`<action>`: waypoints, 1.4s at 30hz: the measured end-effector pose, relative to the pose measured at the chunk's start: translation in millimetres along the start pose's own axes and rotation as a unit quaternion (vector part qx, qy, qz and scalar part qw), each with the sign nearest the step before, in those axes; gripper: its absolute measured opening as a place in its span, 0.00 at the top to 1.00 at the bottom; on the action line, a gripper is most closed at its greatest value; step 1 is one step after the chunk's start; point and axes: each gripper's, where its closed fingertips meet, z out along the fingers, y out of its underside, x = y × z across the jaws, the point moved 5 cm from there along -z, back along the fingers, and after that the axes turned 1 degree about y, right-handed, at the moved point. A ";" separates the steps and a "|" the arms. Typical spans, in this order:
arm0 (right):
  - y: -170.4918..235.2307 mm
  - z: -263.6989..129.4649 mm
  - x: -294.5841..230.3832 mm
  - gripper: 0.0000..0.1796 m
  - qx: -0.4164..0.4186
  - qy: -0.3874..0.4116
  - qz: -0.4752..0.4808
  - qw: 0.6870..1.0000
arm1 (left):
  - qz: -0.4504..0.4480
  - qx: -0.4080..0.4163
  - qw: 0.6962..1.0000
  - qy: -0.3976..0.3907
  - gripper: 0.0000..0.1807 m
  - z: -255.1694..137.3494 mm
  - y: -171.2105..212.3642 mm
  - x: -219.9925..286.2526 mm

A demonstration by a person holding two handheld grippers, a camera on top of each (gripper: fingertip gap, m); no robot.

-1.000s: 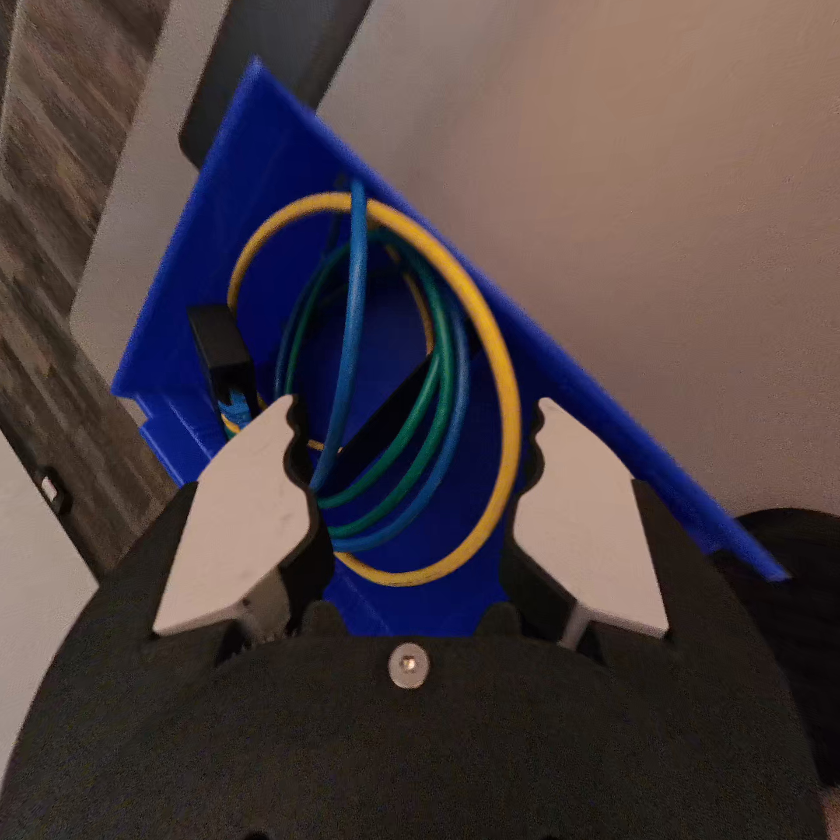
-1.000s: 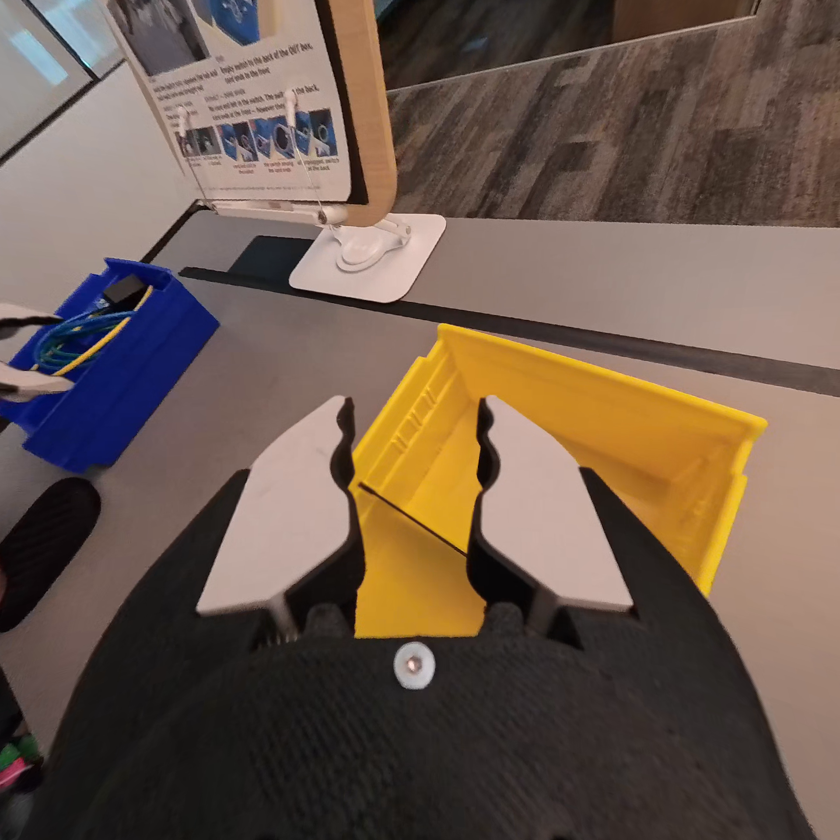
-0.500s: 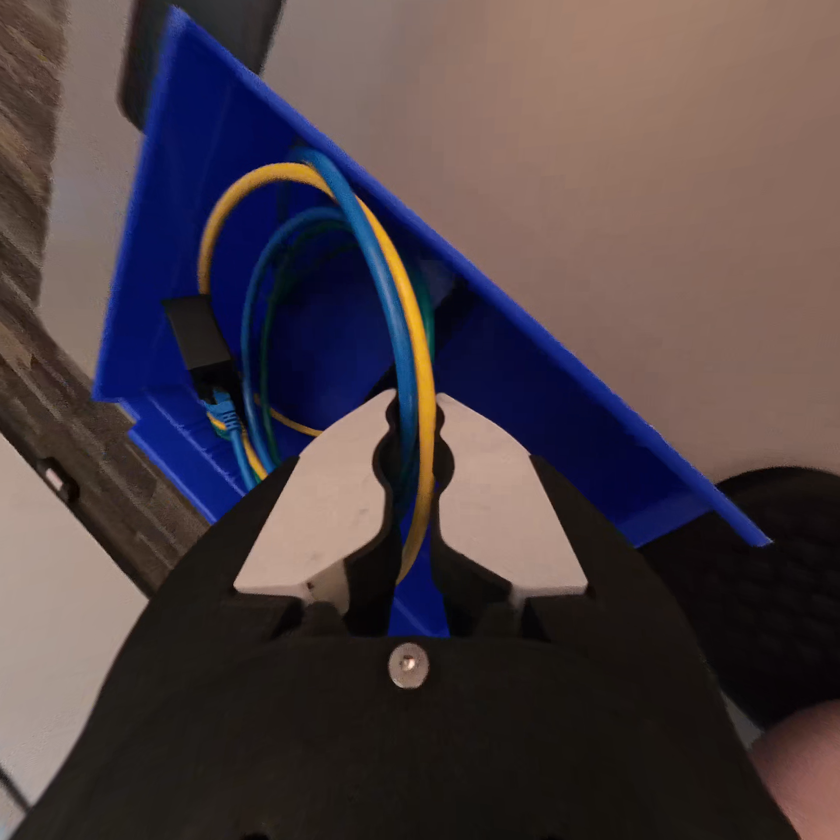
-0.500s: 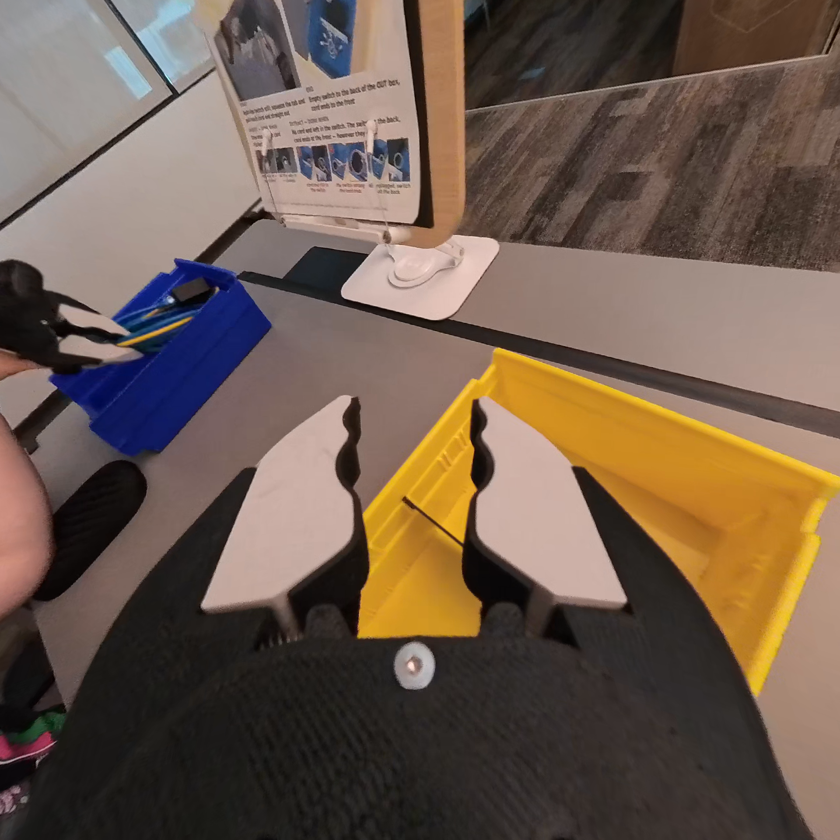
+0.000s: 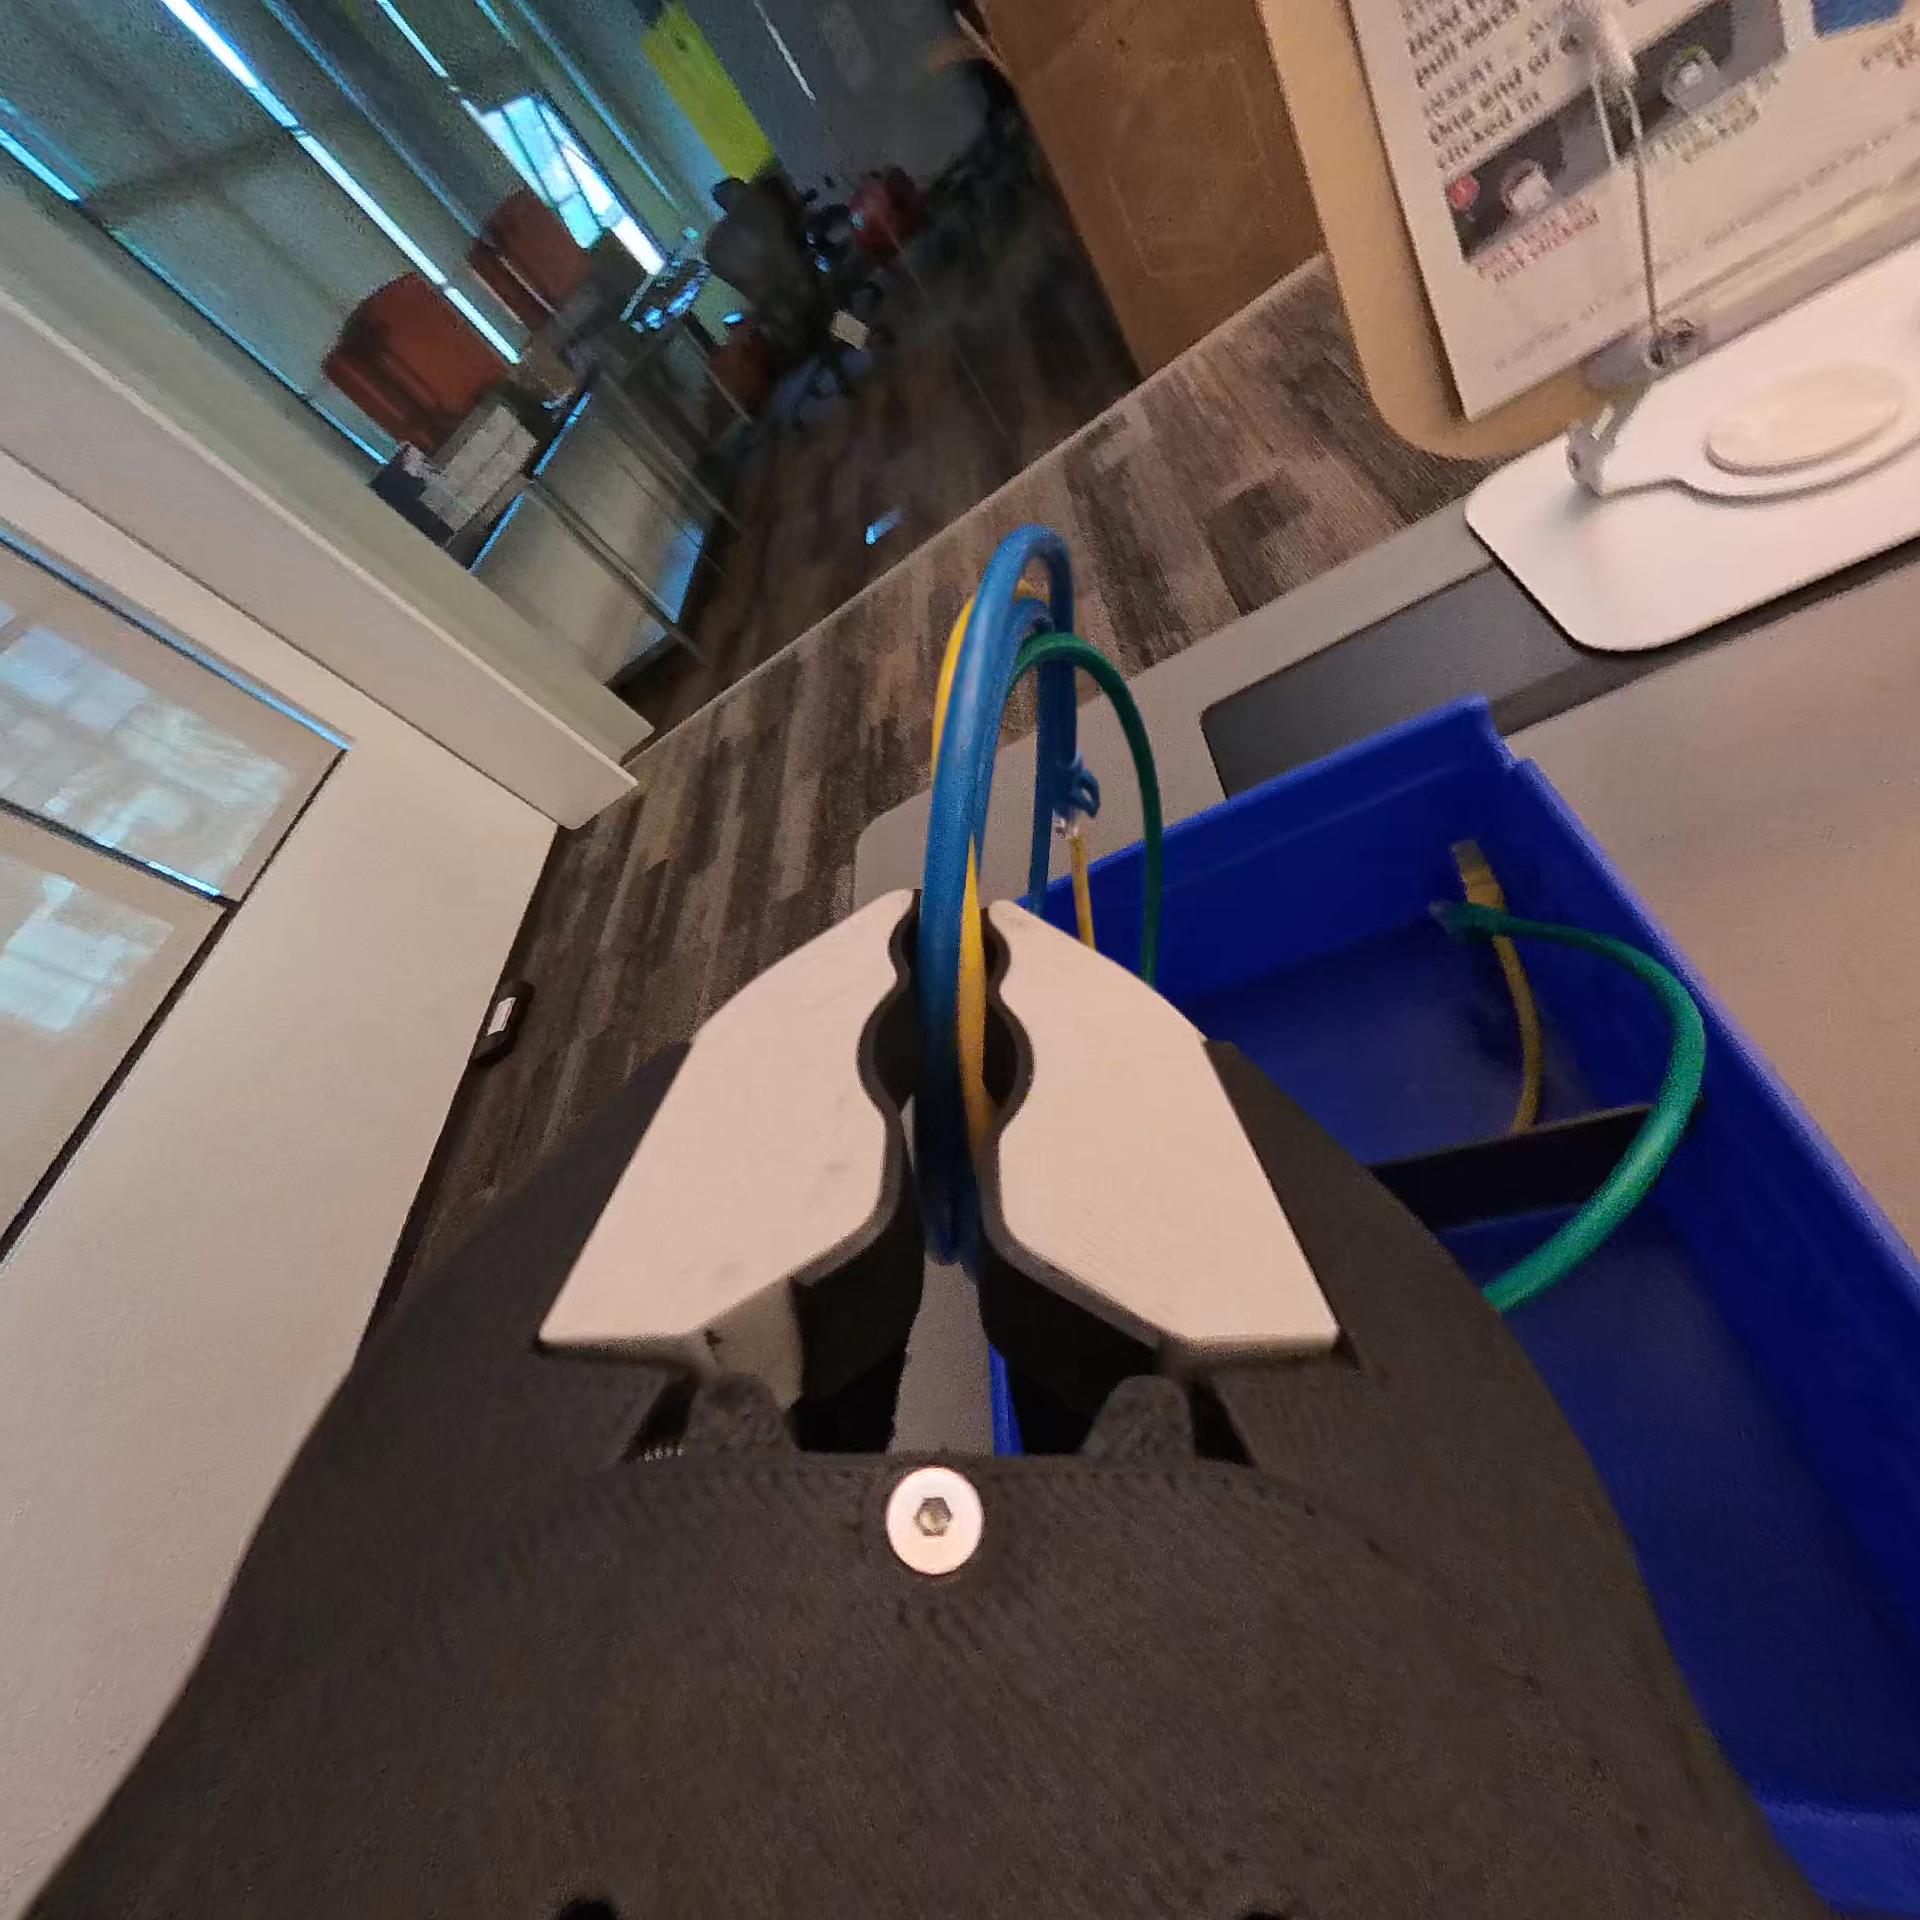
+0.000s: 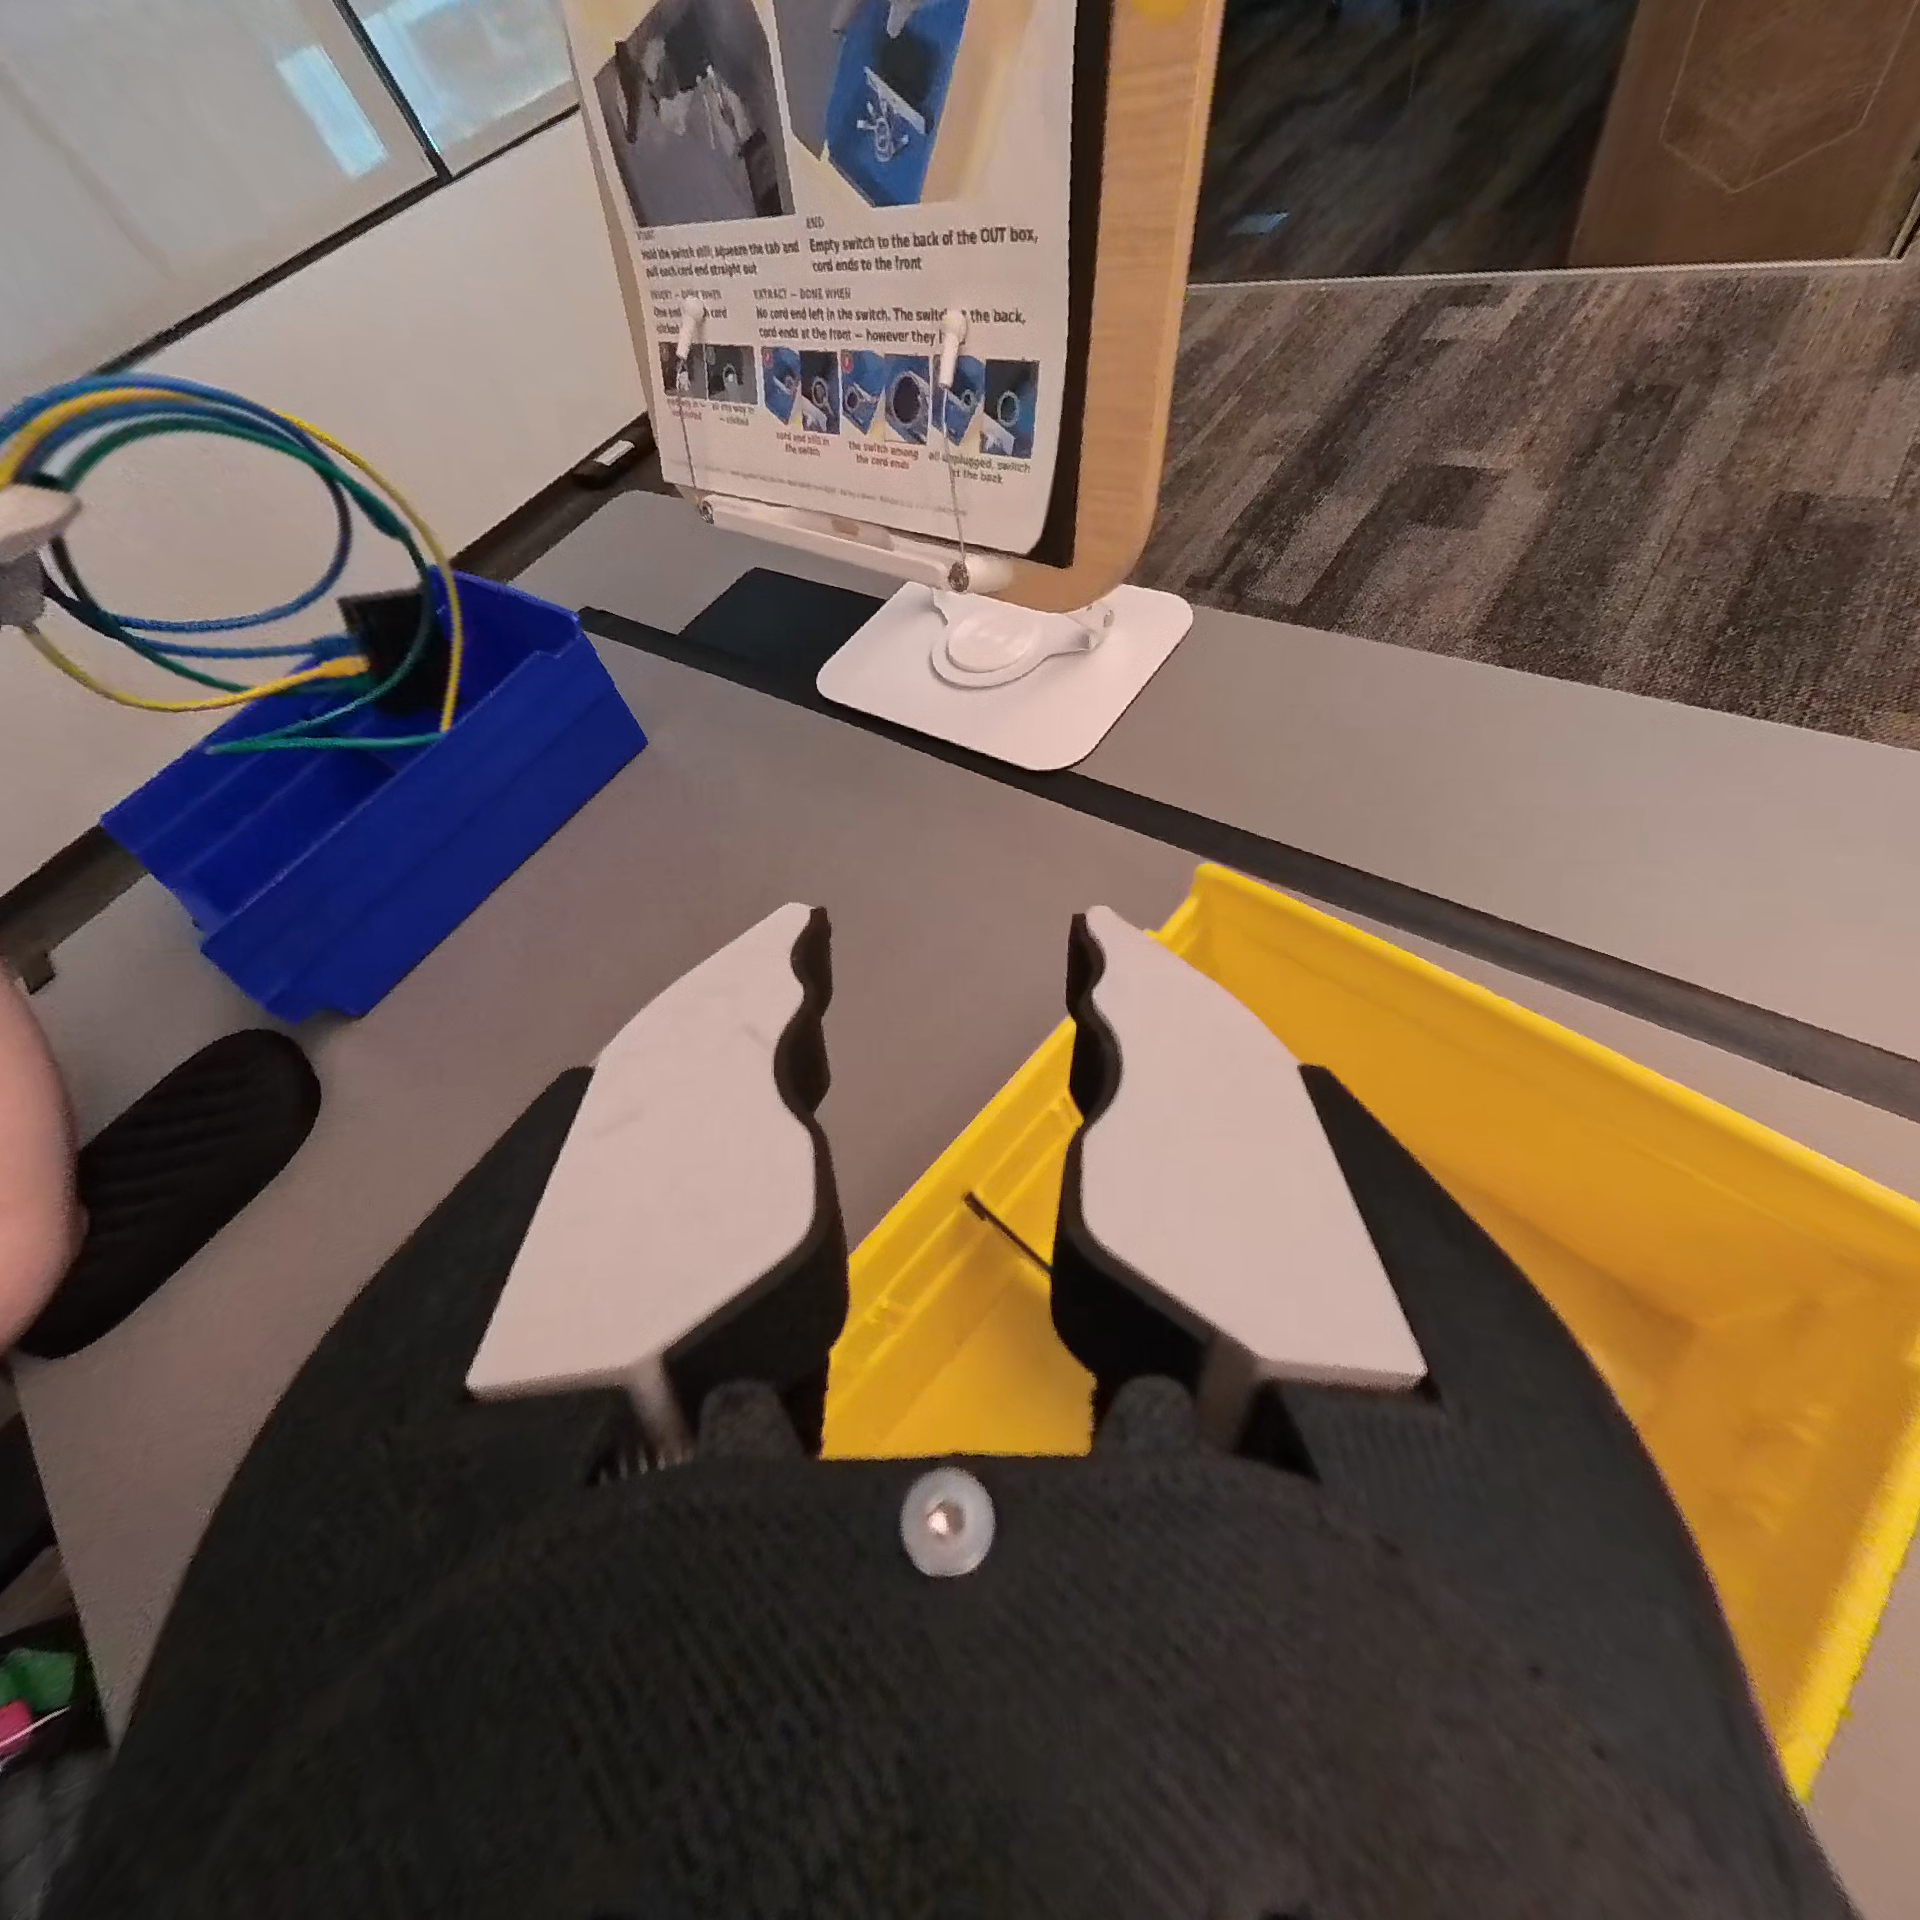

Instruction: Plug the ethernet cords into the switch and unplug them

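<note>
My left gripper (image 5: 951,920) is shut on a bundle of ethernet cords (image 5: 961,790), blue, yellow and green loops, and holds them above the blue bin (image 5: 1621,1049). In the right wrist view the cords (image 6: 218,540) hang at the far left with the black switch (image 6: 387,649) dangling from them just over the blue bin (image 6: 395,831). A green cord (image 5: 1662,1081) and a yellow cord end (image 5: 1475,868) trail down into the bin. My right gripper (image 6: 948,935) is open and empty above the near left corner of the yellow bin (image 6: 1558,1174).
An instruction sign on a wooden stand with a white base (image 6: 1008,665) stands at the back of the grey table (image 6: 727,831). A black oval pad (image 6: 166,1184) lies at the left, next to a person's hand (image 6: 26,1174). A black divider (image 5: 1527,1164) crosses the blue bin. The tips of one gripper are about 55 cm away from the tips of the other.
My left gripper closed on the cords inside the blue bin and has lifted them out, with the switch hanging from them. My right gripper opened a little wider and drifted left of the yellow bin.
</note>
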 end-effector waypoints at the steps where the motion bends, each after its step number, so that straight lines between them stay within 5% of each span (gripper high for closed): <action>1: 0.4 2.0 -0.7 0.75 -0.003 0.001 -0.001 1.000 | -0.007 0.012 1.000 -0.008 0.97 -2.5 -2.4 -2.7; 14: -8.8 -0.6 -23.6 0.76 0.022 -0.027 -0.027 0.999 | -0.052 0.114 0.992 -0.035 0.97 -46.0 -61.3 -28.7; 24: -15.3 -18.4 -39.1 0.76 0.043 -0.043 -0.066 0.996 | 0.058 0.137 0.989 -0.010 0.97 -111.1 -194.9 -41.4; 30: -16.0 -49.7 -40.6 0.76 0.080 -0.083 -0.052 0.992 | 0.088 0.175 0.978 0.077 0.97 -148.8 -264.8 7.3; 35: -5.2 -61.9 -37.6 0.76 0.059 -0.067 -0.086 0.992 | 0.134 0.142 0.973 0.121 0.97 -121.7 -258.4 86.6; 42: 9.3 -63.4 -27.8 0.76 0.012 -0.022 -0.116 0.993 | 0.146 0.048 0.967 0.204 0.97 -50.3 -184.1 208.9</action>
